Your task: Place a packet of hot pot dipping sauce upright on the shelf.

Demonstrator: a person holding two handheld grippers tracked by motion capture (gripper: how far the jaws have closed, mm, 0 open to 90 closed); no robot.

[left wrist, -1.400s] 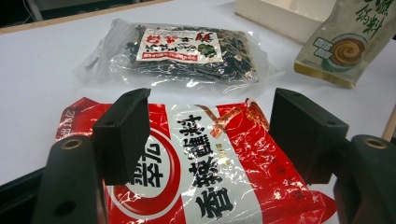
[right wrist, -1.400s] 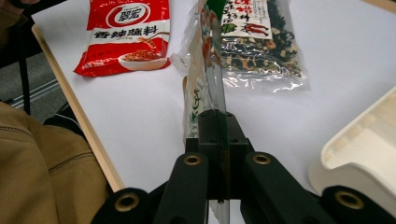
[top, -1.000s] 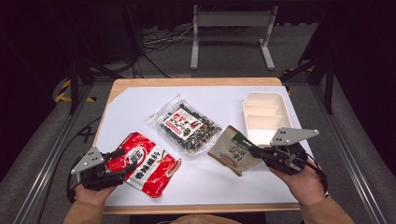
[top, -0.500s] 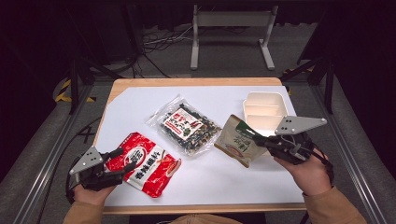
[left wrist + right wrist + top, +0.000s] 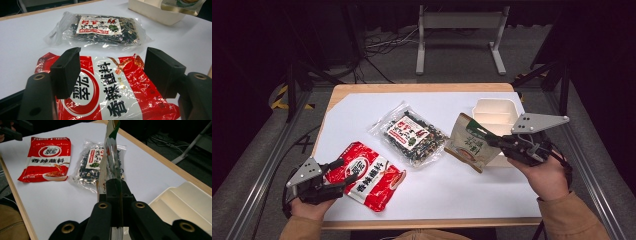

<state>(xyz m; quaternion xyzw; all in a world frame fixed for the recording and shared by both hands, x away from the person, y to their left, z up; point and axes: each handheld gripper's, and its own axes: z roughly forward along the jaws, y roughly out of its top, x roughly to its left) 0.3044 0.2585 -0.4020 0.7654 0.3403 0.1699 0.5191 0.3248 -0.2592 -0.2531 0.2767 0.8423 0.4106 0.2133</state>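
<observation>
Gripping one edge of the green pouch (image 5: 468,143), the right tool (image 5: 498,143) held it raised at the near left corner of the cream tray (image 5: 497,107), its print unreadable edge-on. The left tool (image 5: 112,72) stood wide over the red packet (image 5: 117,92), whose near end was cut off.

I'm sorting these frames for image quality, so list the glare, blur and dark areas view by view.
High view: the white table is brightly lit, the surrounding floor falls into near black, and the image is soft. Left gripper view: glare streaks the clear seaweed bag and the red seasoning packet; the near jaws are slightly blurred. Right gripper view: the green pouch, seen edge-on, shines, and the cream tray is soft.
</observation>
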